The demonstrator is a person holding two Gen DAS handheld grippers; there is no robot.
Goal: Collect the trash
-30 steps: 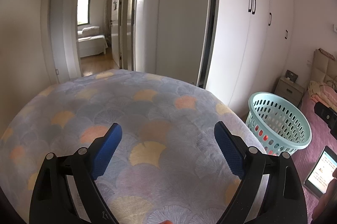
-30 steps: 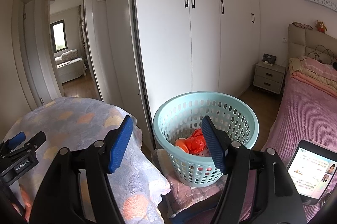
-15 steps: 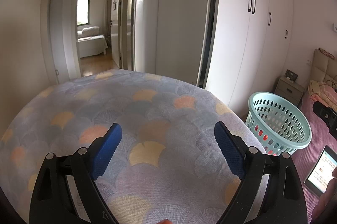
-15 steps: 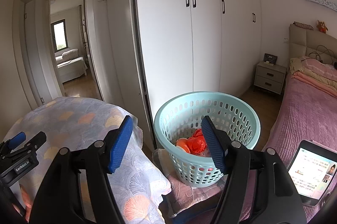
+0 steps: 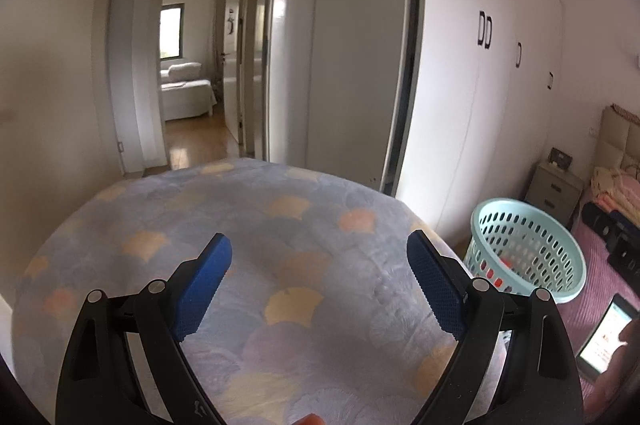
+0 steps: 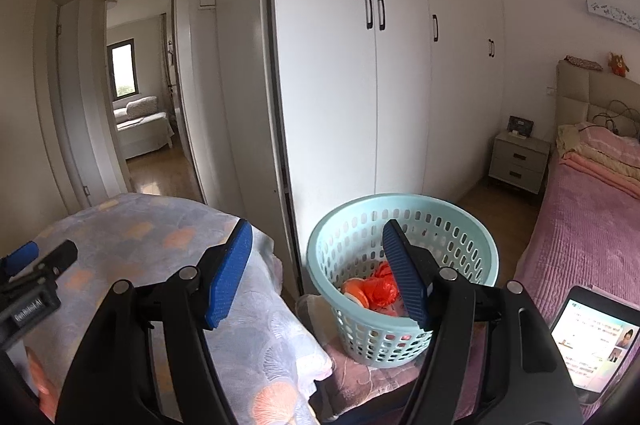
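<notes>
A pale turquoise perforated basket [image 6: 404, 245] stands on a low padded seat beside the covered table; orange and red trash [image 6: 374, 289] lies inside it. In the left wrist view the same basket [image 5: 528, 253] shows at the right. My right gripper [image 6: 318, 241] hovers in front of the basket, open, nothing between its blue pads. My left gripper [image 5: 320, 251] hangs open over the cloth-covered table [image 5: 240, 225], holding nothing. The left gripper's tip [image 6: 24, 257] also shows at the left edge of the right wrist view.
White wardrobe doors [image 6: 380, 85] rise behind the basket. A pink bed [image 6: 592, 225] and a nightstand [image 6: 520, 161] lie to the right. A lit tablet [image 6: 592, 337] stands at the lower right. An open doorway [image 5: 192, 105] leads to another room.
The left wrist view has lifted a little, so the table and basket sit lower in it. The right gripper has stayed put. Both stay open.
</notes>
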